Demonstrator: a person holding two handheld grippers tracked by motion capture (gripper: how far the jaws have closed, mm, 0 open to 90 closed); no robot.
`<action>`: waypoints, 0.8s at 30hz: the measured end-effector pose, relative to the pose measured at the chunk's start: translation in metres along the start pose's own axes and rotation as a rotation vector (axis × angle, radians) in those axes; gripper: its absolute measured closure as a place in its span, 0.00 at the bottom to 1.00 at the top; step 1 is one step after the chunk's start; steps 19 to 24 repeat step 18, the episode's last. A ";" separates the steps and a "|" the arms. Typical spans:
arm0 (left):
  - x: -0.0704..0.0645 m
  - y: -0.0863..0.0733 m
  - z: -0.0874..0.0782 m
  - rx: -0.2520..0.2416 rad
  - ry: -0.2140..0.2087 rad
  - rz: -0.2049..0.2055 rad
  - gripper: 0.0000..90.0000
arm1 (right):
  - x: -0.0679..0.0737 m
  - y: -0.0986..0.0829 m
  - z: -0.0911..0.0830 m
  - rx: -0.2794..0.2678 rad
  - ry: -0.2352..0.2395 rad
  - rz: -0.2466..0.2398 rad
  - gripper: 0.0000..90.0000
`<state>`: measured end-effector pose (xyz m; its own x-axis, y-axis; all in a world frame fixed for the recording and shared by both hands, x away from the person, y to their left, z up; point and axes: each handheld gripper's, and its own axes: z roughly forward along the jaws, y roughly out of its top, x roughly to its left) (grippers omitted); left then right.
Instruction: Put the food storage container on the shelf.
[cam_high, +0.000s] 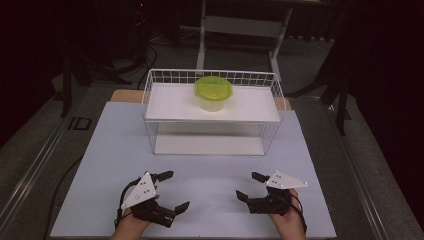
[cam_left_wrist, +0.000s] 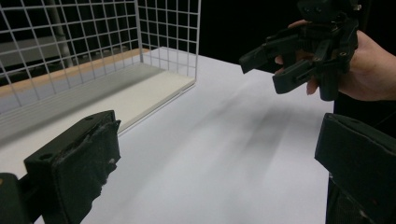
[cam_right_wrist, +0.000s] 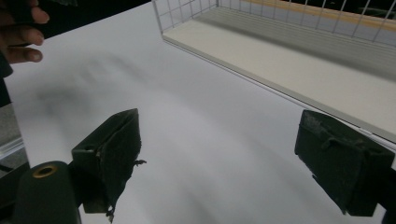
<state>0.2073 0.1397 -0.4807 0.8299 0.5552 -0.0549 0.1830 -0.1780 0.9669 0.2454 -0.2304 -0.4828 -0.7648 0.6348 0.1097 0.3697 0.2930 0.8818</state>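
White wire rack (cam_high: 150, 102) stands at twelve o'clock on a pale blue-grey table (cam_high: 100, 165). On its upper shelf sits a clear tub with a lime-green lid (cam_high: 213, 93), well apart from both tools. At seven o'clock, the left gripper (cam_high: 170, 190) hovers low over the table, jaws spread wide and empty. At five o'clock, the right gripper (cam_high: 250, 186) mirrors it, jaws also wide apart, holding nothing. The two face each other across bare tabletop. Likely risk ahead: reaching for the tub means passing the rack's raised wire rim, and a wide-open jaw could snag the mesh or nudge the light tub backward. The lid looks smooth, so a shallow grip might slip off it.
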 end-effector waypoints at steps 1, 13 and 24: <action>0.001 0.000 0.000 0.000 0.002 -0.001 0.01 | -0.001 0.000 0.000 0.003 -0.003 0.000 0.16; 0.001 -0.002 -0.001 0.008 0.004 -0.003 0.01 | -0.009 -0.004 0.001 0.008 -0.012 0.020 0.16; 0.002 -0.002 -0.002 -0.006 0.004 -0.012 0.01 | -0.008 -0.003 0.001 0.005 -0.009 0.015 0.16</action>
